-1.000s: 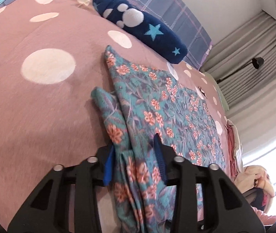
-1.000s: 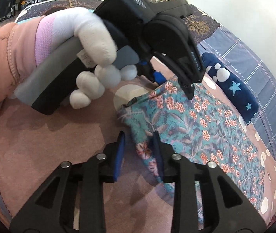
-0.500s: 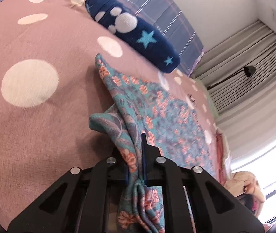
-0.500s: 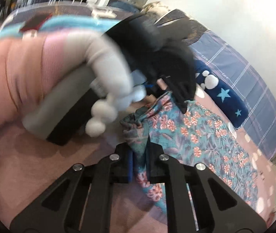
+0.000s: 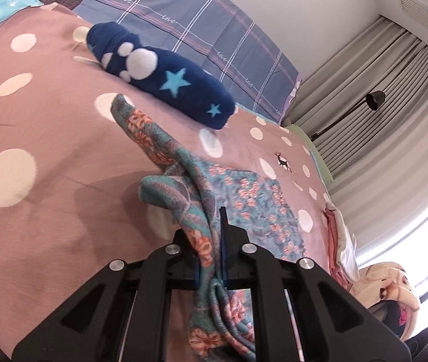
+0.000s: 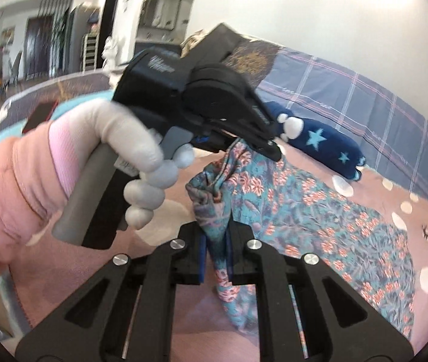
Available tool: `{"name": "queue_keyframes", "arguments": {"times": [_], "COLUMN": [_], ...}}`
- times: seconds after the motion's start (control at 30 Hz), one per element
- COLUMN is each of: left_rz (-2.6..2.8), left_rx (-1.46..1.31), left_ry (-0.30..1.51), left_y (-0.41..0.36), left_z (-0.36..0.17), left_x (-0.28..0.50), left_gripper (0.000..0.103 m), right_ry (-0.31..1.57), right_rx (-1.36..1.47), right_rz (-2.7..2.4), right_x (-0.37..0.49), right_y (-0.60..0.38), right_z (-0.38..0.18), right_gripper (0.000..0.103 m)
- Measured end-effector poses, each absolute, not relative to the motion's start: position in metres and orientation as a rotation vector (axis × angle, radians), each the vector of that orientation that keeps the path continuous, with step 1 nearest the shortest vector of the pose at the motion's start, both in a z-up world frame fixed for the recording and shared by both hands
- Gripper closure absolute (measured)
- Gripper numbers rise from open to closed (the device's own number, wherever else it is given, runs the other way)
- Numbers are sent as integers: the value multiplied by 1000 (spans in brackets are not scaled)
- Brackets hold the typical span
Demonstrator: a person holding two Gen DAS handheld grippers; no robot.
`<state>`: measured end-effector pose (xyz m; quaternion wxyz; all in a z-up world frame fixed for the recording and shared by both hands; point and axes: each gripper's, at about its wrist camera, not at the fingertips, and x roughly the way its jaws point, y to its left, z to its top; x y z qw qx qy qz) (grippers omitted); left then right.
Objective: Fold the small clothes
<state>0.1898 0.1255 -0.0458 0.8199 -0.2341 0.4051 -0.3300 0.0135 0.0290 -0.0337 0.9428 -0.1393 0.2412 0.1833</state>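
Floral garment [image 6: 298, 211] lies on the pink spotted bedspread [image 5: 48, 150], near edge raised and bunched. Left gripper [image 5: 209, 253] is clamped on one gathered fold; right gripper [image 6: 217, 256] is clamped on another just beside it. A white-gloved hand [image 6: 141, 163] holds the left gripper's handle. Navy starred cushion [image 5: 165, 81] lies beyond the garment.

Pink bedspread [image 5: 48, 126] with white dots. Navy rolled plush blanket [image 5: 165, 81] with stars lying on it, near plaid pillow [image 5: 201, 27] at wall. Grey curtains [image 5: 388, 96] to right; black lamp [image 5: 375, 100] in front. Doorway and shelving [image 6: 90, 48] in background, blurred.
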Motion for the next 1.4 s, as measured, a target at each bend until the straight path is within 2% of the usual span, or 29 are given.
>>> {"name": "queue_keyframes", "arguments": {"times": [0.43, 0.8, 1.1, 1.4], "left_rz": [-722, -753, -780, -764], "left_rx": [-472, -333, -250, -215], "left_ry": [887, 953, 998, 1022], "left_y": [25, -84, -148, -170], "left_z": [-23, -28, -46, -50], "left_x": [189, 194, 192, 189], "left_gripper": [94, 94, 94, 94], "right_ry": [493, 528, 551, 560], "right_rx": [45, 397, 524, 599], "right_rz": [307, 206, 141, 147], "right_x": [11, 6, -7, -17], "right_y": [-98, -225, -280, -312], "right_z": [-12, -37, -57, -69], "right_gripper": [94, 94, 94, 94]}}
